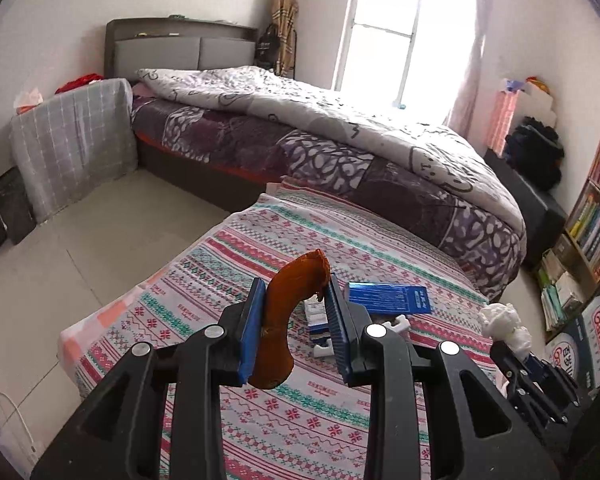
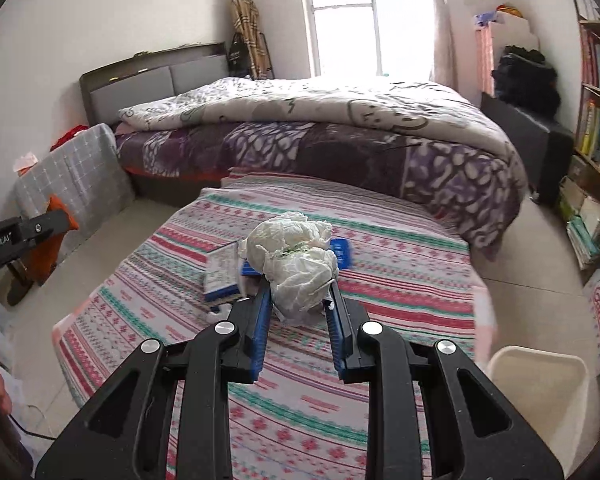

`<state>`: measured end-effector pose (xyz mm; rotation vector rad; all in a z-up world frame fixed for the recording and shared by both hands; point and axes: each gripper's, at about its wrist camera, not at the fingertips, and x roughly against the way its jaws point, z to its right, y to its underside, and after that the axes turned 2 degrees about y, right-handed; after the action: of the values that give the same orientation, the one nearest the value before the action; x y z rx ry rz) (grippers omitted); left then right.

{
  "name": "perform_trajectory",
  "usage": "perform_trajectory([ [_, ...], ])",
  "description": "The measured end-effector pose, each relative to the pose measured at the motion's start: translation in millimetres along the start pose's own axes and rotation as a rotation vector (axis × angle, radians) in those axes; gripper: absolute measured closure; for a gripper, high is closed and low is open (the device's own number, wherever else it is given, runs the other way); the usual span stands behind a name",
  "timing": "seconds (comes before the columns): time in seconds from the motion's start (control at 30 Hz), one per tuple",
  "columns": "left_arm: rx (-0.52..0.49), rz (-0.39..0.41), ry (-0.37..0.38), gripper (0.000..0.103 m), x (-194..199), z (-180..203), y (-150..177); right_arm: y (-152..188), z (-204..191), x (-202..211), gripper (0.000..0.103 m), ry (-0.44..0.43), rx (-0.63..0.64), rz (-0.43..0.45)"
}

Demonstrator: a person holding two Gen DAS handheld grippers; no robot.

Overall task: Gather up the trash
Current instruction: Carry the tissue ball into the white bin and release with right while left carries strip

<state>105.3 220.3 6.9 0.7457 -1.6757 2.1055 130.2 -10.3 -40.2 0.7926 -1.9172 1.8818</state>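
Observation:
My left gripper (image 1: 294,286) is shut on an orange-brown peel-like scrap (image 1: 286,320) and holds it above the patterned tablecloth (image 1: 228,272). My right gripper (image 2: 298,284) is shut on a crumpled white tissue wad (image 2: 296,264) and holds it above the same cloth (image 2: 400,264). The right gripper with the tissue (image 1: 504,324) shows at the right in the left wrist view. The left gripper with the orange scrap (image 2: 48,240) shows at the left in the right wrist view. A white bin (image 2: 540,396) stands on the floor at the lower right.
A blue box (image 1: 388,298) and a small white-blue carton (image 1: 316,316) lie on the cloth. A bed (image 1: 340,140) stands behind the table. A bookshelf (image 2: 598,120) lines the right wall. A covered cabinet (image 1: 72,144) stands at the left.

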Motion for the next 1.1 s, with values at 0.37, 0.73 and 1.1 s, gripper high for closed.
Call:
perform_trajectory([
  [0.37,-0.067,-0.007,0.025,0.072,-8.3,43.6,11.4,1.7,50.6,20.1,0.078,0.030,-0.099,0.024],
  [0.73,-0.129,-0.002,0.068,0.072,-8.2,86.4,20.7,0.5,91.8,40.3,0.078,0.086,-0.156,0.048],
  [1.1,-0.188,-0.009,0.130,0.072,-6.4,127.4,32.4,3.8,126.4,55.7,0.078,0.162,-0.179,0.053],
])
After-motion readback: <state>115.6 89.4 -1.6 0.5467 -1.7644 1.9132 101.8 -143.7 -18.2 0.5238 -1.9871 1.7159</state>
